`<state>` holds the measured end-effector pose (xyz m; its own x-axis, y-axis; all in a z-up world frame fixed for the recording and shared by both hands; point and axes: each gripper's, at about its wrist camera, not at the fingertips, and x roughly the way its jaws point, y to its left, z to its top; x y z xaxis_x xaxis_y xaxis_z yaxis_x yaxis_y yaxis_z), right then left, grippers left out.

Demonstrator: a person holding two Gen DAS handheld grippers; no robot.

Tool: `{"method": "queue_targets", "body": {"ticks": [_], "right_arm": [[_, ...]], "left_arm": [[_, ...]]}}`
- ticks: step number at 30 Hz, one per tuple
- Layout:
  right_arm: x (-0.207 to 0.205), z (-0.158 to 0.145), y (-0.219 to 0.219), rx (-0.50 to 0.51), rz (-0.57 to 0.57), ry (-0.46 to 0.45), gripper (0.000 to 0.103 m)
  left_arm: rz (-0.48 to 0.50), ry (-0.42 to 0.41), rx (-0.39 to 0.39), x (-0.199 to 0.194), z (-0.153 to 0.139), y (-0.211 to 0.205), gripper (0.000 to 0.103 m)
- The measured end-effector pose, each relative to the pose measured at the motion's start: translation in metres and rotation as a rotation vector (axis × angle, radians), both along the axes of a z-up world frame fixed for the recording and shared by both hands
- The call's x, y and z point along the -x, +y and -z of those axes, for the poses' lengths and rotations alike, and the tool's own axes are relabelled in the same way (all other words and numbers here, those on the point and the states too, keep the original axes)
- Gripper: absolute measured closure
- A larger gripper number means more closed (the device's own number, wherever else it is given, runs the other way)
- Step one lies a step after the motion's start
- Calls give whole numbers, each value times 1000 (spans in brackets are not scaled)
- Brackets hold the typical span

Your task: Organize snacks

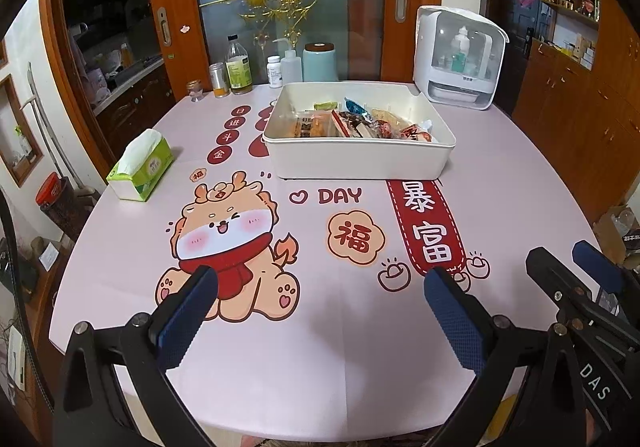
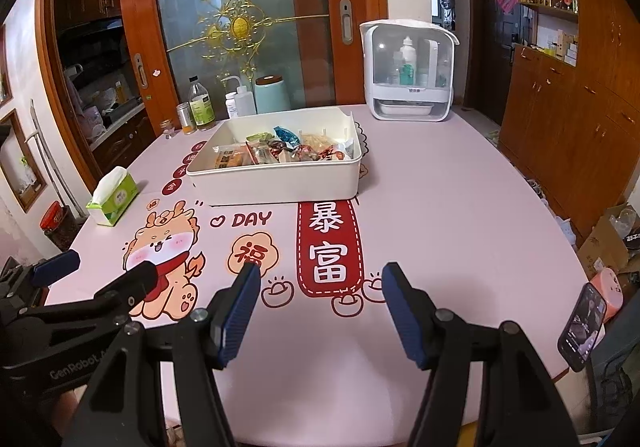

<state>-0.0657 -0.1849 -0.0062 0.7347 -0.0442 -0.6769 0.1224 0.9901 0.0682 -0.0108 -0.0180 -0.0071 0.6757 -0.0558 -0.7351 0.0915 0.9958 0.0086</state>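
- your left gripper (image 1: 320,279) is matte black, a frame of angled struts ending in two long fingers.
- each of its fingers (image 1: 188,311) wears a dark blue pad with a fine ribbed texture.
- round silver screws sit at the pivots where the struts meet.
- your right gripper (image 2: 318,273) is built the same: black struts, blue ribbed pads, silver pivot screws.
- seen from the left camera, its body shows white letters "das" and copper-coloured screw heads.
- seen from the right camera, the left one's black body reads "genrobot" in pale lettering.
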Motion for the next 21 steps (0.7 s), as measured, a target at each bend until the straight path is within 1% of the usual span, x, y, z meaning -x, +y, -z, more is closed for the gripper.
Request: {"method": "queue_targets", "body": {"ticks": [21], "right_arm": [[-5,2,7,3,-2,25,39]], "left_arm": [[-1,16,10,-8,-2,4,1]]}}
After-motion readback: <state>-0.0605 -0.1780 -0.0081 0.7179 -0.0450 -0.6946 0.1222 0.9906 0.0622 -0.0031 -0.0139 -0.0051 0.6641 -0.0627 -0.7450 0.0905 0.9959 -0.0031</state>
